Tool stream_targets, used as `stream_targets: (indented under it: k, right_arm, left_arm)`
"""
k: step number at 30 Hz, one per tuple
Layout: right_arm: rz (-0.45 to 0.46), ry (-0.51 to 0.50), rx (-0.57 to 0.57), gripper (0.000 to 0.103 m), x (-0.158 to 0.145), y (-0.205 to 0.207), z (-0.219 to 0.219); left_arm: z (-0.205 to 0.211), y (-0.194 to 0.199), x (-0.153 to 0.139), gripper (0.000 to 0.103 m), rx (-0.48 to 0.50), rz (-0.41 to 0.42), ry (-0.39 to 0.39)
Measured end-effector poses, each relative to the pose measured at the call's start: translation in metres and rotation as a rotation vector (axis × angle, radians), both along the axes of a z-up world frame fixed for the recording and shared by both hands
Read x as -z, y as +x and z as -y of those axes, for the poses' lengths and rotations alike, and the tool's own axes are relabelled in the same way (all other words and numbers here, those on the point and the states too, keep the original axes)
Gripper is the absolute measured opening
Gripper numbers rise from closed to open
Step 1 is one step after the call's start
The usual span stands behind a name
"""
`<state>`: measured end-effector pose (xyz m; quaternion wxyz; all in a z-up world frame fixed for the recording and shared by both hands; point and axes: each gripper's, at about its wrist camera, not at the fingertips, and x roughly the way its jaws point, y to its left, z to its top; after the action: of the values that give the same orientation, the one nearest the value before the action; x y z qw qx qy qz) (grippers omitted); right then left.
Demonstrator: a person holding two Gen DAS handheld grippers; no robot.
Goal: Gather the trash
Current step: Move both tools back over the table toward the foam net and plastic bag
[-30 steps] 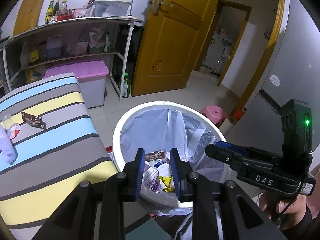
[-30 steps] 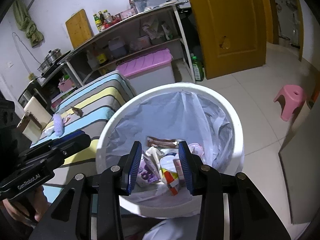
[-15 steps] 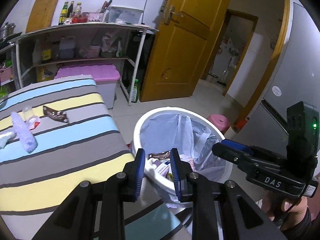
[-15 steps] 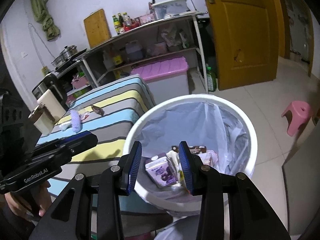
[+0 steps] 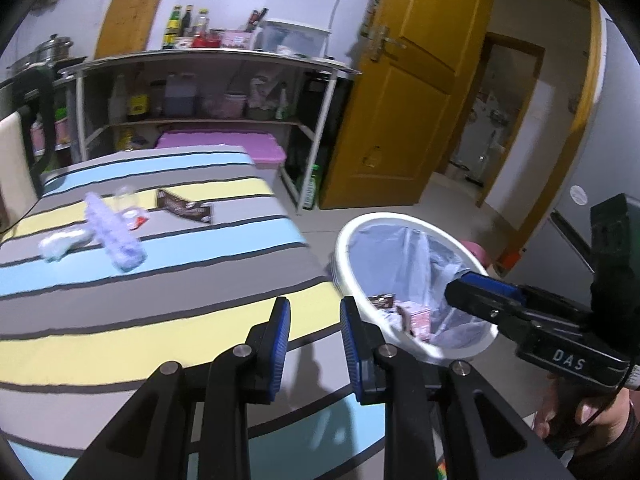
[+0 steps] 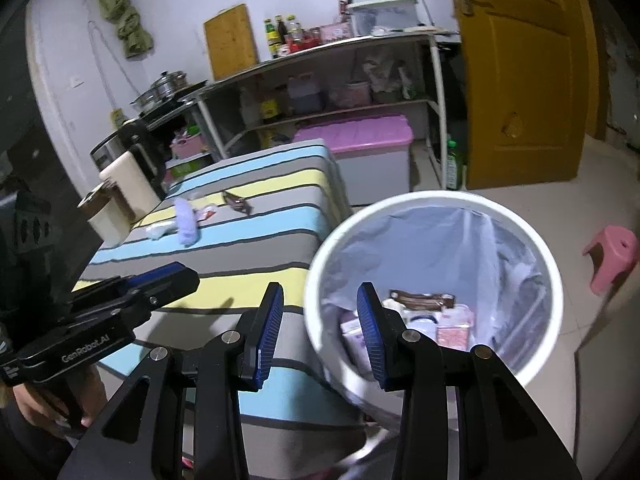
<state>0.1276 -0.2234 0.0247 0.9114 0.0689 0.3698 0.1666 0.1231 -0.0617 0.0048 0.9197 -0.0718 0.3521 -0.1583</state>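
Observation:
A white trash bin (image 6: pixel 434 200) lined with a pale bag holds several wrappers and cartons; in the left wrist view the bin (image 5: pixel 400 218) stands right of the striped table (image 5: pixel 168 312). Trash lies on the far part of the table: a brown wrapper (image 5: pixel 184 210), a lilac fuzzy piece (image 5: pixel 116 236), a crumpled white piece (image 5: pixel 60 242) and a small clear wrapper (image 5: pixel 130 208). My left gripper (image 5: pixel 314 328) hangs open and empty over the table's near right part. My right gripper (image 6: pixel 318 320) is open and empty at the bin's left rim.
A metal shelf (image 5: pixel 208 60) with bottles and containers stands behind the table, a pink-lidded storage box (image 6: pixel 356 136) under it. A yellow door (image 5: pixel 416 80) is at the back right. A pink stool (image 6: pixel 614 256) sits on the tiled floor beyond the bin.
Both grippers have swung left, away from over the bin toward the striped table. The table trash now shows nearer the middle of both views. Jaw gaps are unchanged.

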Motion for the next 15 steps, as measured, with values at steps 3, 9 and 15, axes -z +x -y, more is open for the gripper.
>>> stream_targets:
  k: [3,9,15]
  right_arm:
    - [0.007,-0.005,-0.036,0.04,0.001,0.0,-0.014]
    - [0.024,-0.018,-0.124,0.04,0.006,-0.002,-0.043]
    - [0.002,-0.026,-0.204,0.04,0.009,-0.001,-0.071]
  left_arm:
    - [-0.014,-0.005,0.003,0.025,-0.034,-0.006,0.001]
    - [-0.043,-0.018,0.008,0.025,-0.106,-0.017,0.014]
    - [-0.07,-0.029,0.011,0.025,-0.172,-0.018,0.027]
